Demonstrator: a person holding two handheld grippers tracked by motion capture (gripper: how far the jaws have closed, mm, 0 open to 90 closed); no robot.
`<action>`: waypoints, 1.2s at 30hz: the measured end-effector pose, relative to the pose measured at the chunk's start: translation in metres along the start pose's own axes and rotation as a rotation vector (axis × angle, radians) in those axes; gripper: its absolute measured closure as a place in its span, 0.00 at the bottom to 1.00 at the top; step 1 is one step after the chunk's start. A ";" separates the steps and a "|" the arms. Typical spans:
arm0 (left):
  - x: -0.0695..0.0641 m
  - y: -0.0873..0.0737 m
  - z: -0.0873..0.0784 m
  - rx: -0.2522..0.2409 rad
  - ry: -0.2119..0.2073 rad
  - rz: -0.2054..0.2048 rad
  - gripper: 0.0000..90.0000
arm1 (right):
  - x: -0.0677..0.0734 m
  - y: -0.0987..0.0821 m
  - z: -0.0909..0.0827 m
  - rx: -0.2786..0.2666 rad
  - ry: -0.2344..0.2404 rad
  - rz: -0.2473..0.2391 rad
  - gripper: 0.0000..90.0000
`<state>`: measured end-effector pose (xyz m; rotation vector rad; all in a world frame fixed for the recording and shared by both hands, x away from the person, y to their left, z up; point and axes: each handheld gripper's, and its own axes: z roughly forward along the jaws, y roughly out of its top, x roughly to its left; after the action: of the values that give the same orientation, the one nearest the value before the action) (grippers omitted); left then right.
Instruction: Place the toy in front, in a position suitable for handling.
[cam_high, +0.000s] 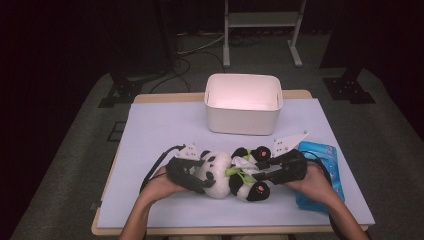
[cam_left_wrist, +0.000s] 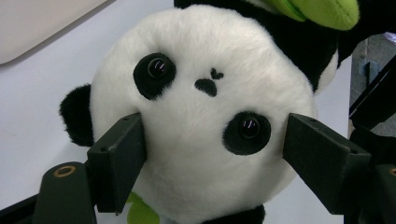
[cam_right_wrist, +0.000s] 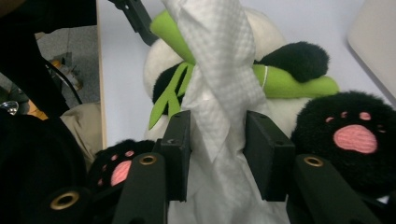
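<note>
A black-and-white panda plush (cam_high: 220, 172) lies on the pale blue table top (cam_high: 165, 125), its face (cam_left_wrist: 205, 93) turned toward my left gripper (cam_left_wrist: 212, 130). That gripper's jaws press into both sides of the plush's head. A twisted white tissue (cam_right_wrist: 217, 70) lies over the plush's belly and its green bamboo stalk (cam_right_wrist: 289, 84). My right gripper (cam_right_wrist: 218, 121) comes in from the right (cam_high: 250, 172). Its jaws stand apart with the tissue loose between them. Pink-padded black paws (cam_right_wrist: 355, 135) flank this gripper.
A white open-topped bin (cam_high: 243, 102) stands at the back middle of the table. A blue wipes pack (cam_high: 320, 170) lies by the right hand. The table's front edge runs under the person's forearms (cam_high: 140, 215).
</note>
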<state>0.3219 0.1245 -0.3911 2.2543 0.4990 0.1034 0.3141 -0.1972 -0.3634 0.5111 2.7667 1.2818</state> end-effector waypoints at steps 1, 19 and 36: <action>0.000 0.000 0.000 0.003 -0.003 -0.003 0.23 | 0.000 0.000 0.001 -0.002 -0.006 0.000 0.75; -0.011 0.006 -0.003 0.070 -0.018 -0.035 0.27 | -0.016 0.007 0.012 -0.024 -0.041 0.021 0.91; -0.010 0.002 -0.003 0.083 0.020 0.064 0.21 | -0.011 -0.013 -0.008 -0.037 -0.013 0.045 0.93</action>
<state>0.3130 0.1215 -0.3871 2.3536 0.4496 0.1404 0.3193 -0.2141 -0.3685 0.5797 2.7303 1.3310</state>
